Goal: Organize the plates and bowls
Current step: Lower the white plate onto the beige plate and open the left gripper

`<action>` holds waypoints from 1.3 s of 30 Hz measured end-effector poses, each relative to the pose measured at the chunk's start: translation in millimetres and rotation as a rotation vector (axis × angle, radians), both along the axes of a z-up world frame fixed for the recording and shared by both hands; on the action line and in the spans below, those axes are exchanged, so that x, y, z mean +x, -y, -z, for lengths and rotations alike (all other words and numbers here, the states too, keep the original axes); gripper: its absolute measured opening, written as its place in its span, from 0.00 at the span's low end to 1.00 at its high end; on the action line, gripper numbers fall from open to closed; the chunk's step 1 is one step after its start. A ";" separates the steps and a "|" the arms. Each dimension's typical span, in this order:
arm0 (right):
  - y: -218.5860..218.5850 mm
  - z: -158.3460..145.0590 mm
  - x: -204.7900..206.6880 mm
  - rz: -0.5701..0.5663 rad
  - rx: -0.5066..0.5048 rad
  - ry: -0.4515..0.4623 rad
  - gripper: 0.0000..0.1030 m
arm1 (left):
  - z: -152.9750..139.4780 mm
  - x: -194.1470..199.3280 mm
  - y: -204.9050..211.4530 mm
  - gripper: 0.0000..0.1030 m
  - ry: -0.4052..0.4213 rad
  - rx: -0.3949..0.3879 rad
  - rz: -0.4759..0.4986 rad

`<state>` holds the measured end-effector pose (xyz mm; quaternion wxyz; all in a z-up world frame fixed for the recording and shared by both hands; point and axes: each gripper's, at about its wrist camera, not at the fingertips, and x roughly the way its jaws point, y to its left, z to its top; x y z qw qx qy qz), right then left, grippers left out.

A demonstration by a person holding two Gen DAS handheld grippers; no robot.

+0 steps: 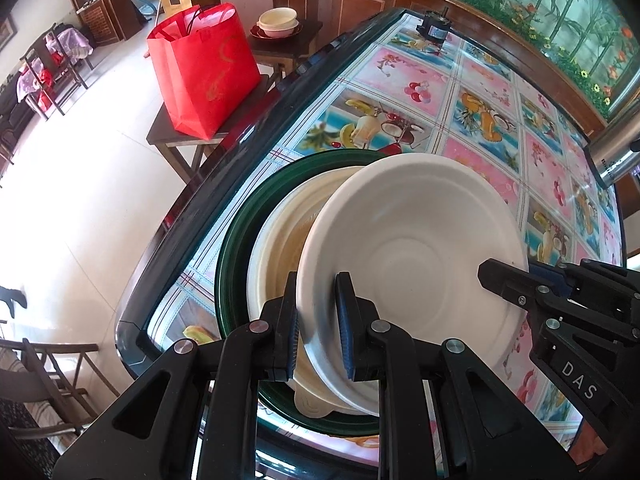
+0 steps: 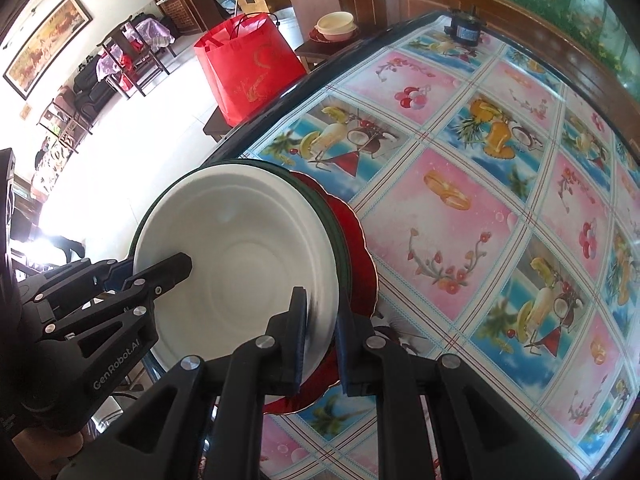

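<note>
From the left wrist view, the left hand-held gripper (image 1: 317,326) is clamped on the near rim of a white bowl (image 1: 416,248), one pad inside the wall and one outside. The bowl hangs tilted, just above a cream bowl (image 1: 276,248) that sits in a dark green plate (image 1: 232,248) on the worktop (image 1: 480,120), near its edge. The right hand-held gripper (image 1: 516,276) enters from the right of this view and pinches the opposite rim, so the bowl spans the gap between the two hands and neither is nearer. The coming move, as I judge it, turns on the stack lying directly beneath: the bowl needs lowering and levelling to nest in the cream one. From the right wrist view, the right hand-held gripper (image 2: 322,336) is likewise closed on the white bowl (image 2: 240,240), its rim between the pads, with the left hand-held gripper (image 2: 160,272) biting the far side. Here a red scalloped plate (image 2: 356,264) shows under the dark green plate (image 2: 338,236), bottom of the pile. A red bag (image 2: 252,68) stands on a stool beyond the worktop (image 2: 480,200), well apart.
</note>
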<state>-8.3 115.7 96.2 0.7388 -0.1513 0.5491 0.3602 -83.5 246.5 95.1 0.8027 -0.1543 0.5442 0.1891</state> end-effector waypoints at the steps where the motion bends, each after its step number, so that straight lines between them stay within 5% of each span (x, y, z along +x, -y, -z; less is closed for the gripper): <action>1: -0.7 0.7 0.5 -0.001 -0.002 0.003 0.13 | 0.8 0.1 -0.3 0.16 0.000 0.000 -0.001; 34: -13.1 9.3 -1.4 -0.033 -0.048 0.085 0.15 | 4.0 0.4 -2.1 0.17 0.015 0.056 -0.026; 37: -13.1 8.0 -2.4 -0.031 -0.047 0.087 0.15 | 3.8 -0.4 -3.1 0.18 0.016 0.050 -0.031; 39: -12.7 7.1 -2.8 -0.030 -0.044 0.091 0.16 | 2.7 -0.4 -2.4 0.30 0.024 0.041 -0.030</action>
